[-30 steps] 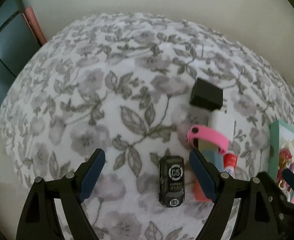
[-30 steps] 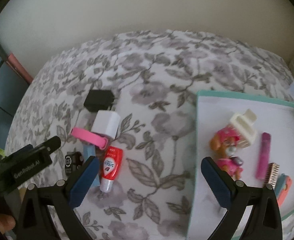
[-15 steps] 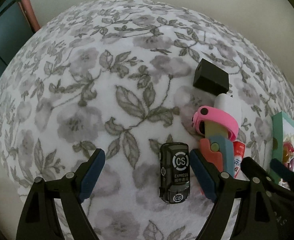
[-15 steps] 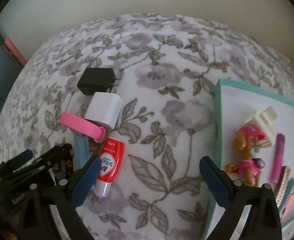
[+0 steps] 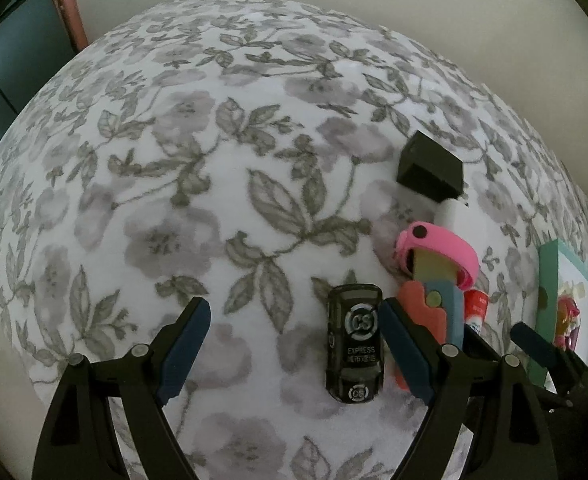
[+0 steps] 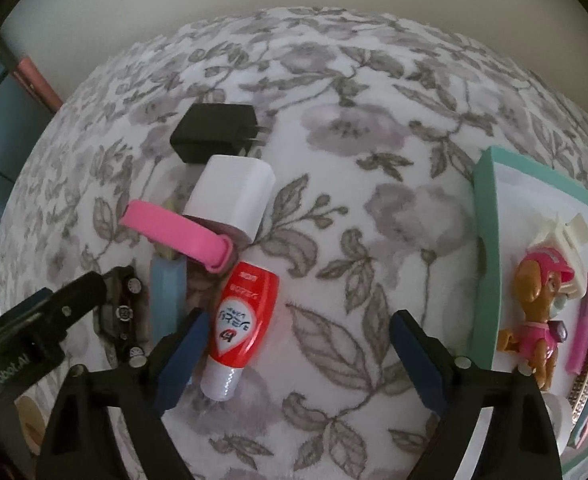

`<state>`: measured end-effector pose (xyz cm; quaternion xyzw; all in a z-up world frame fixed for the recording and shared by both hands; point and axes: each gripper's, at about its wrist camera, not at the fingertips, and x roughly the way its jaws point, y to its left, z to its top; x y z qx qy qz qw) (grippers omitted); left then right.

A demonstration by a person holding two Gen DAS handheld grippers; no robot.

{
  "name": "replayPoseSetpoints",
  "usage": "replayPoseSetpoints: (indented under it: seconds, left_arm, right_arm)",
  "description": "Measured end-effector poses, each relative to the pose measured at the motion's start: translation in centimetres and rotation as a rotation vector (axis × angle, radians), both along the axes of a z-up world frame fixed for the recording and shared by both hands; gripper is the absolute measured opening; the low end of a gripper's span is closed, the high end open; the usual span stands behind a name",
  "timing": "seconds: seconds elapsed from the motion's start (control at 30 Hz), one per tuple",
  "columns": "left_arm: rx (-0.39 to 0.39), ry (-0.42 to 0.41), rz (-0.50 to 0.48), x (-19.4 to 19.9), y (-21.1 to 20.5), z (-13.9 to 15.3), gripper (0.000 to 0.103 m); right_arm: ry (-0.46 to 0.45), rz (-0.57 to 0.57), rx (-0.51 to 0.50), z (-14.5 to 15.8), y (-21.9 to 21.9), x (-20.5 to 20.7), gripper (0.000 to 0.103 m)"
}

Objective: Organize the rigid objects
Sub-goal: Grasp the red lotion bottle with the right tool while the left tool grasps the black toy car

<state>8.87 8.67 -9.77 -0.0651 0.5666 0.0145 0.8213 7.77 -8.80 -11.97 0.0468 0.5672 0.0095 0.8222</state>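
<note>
A black toy car [image 5: 354, 342] marked EXPRESS lies on the floral cloth between my open left gripper's [image 5: 294, 344] fingers, close to the right finger. My right gripper [image 6: 297, 356] is open and empty, low over the cloth; a red and white tube [image 6: 241, 326] lies just inside its left finger. Beside the tube are a pink band [image 6: 178, 236], a white block [image 6: 232, 197], a black plug adapter [image 6: 214, 132] and a blue and orange piece [image 5: 439, 312]. The teal tray [image 6: 485, 264] at the right holds a pink pup figure [image 6: 541, 312] and other small items.
The floral cloth [image 5: 198, 184] covers the whole table. A pale wall runs behind it. A dark cabinet and a pink edge [image 5: 68, 12] stand at the far left. The left gripper's body [image 6: 34, 332] shows at the right wrist view's lower left.
Both grippers moved forward and lower toward the objects. The toy car now sits deeper between the left fingers, and the tube has come beside the right gripper's left finger. Jaws stayed open.
</note>
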Motion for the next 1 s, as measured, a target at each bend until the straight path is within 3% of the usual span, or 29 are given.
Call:
replayPoseSetpoints:
  seconds: [0.17,0.57,1.0]
  left_arm:
    - [0.008,0.007,-0.039,-0.1,-1.0,0.0,0.087]
    - [-0.01,0.02,-0.098,-0.2,-2.3,-0.5,0.085]
    - [0.008,0.069,-0.131,-0.6,-2.6,-1.8,0.056]
  right_arm:
    - [0.001,0.032,-0.001,0.3,0.7,-0.3,0.064]
    - [0.02,0.062,-0.035,0.2,1.0,-0.6,0.026]
    - [0.04,-0.028,0.039,0.2,-2.7,-1.3,0.024]
